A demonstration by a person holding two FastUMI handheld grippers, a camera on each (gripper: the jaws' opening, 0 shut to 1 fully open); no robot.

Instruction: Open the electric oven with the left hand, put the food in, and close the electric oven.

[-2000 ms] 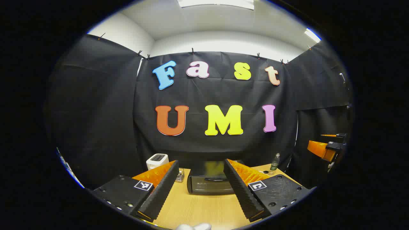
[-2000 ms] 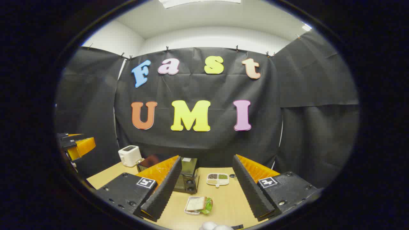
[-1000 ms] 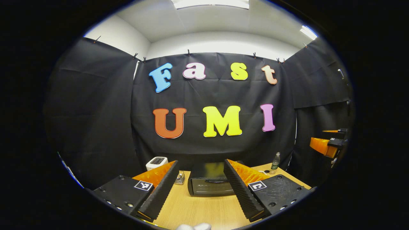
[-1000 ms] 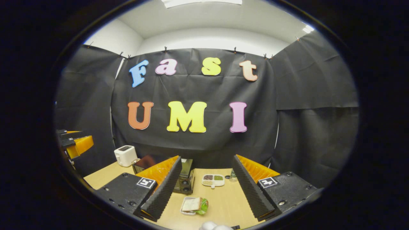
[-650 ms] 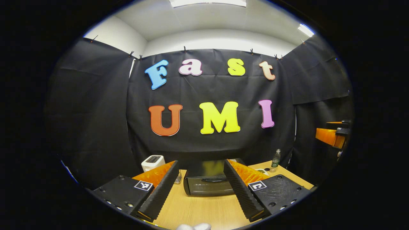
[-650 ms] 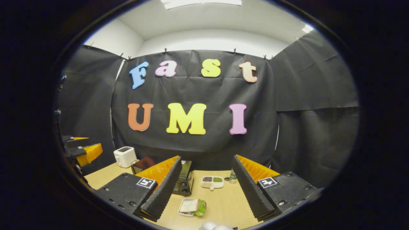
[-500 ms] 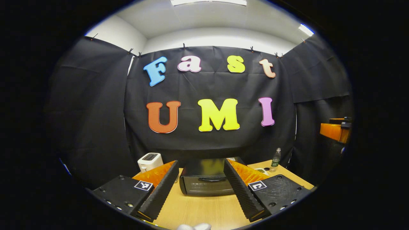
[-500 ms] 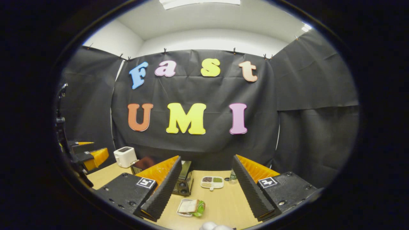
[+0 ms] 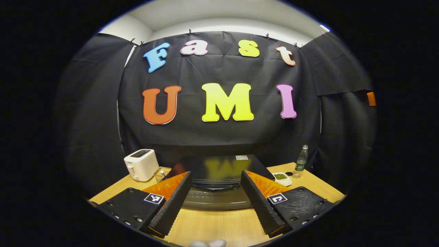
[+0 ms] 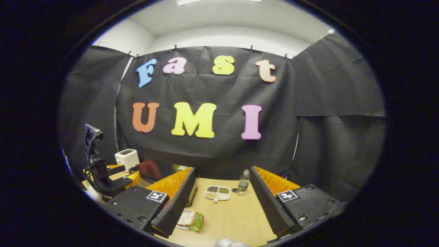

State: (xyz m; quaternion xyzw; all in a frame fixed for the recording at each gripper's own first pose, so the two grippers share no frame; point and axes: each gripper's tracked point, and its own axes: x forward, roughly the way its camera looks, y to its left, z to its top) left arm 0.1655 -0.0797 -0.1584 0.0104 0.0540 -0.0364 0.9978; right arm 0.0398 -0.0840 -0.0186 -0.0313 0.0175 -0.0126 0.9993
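A black electric oven (image 9: 219,168) stands on the wooden table (image 9: 219,226) with its door (image 9: 216,203) closed and its handle (image 9: 216,187) facing me. My left gripper (image 9: 216,173) is open, close in front of the oven, its fingers on either side of the handle without touching it. In the right gripper view the oven (image 10: 161,169) is partly hidden, and the left gripper (image 10: 128,172) is at its front. A sandwich with green leaves on a small tray (image 10: 190,218) lies by the left finger of my open right gripper (image 10: 222,169), which holds nothing.
A white toaster (image 9: 140,164) and a small glass jar (image 9: 159,173) stand left of the oven. To its right are a divided dish (image 10: 217,192) and a bottle (image 10: 243,187). The booth's black cloth wall hangs close behind the table.
My left gripper has moved forward and down toward the oven, which now looms large between its fingers. The right gripper has drifted a little forward, so the sandwich sits nearer its left finger.
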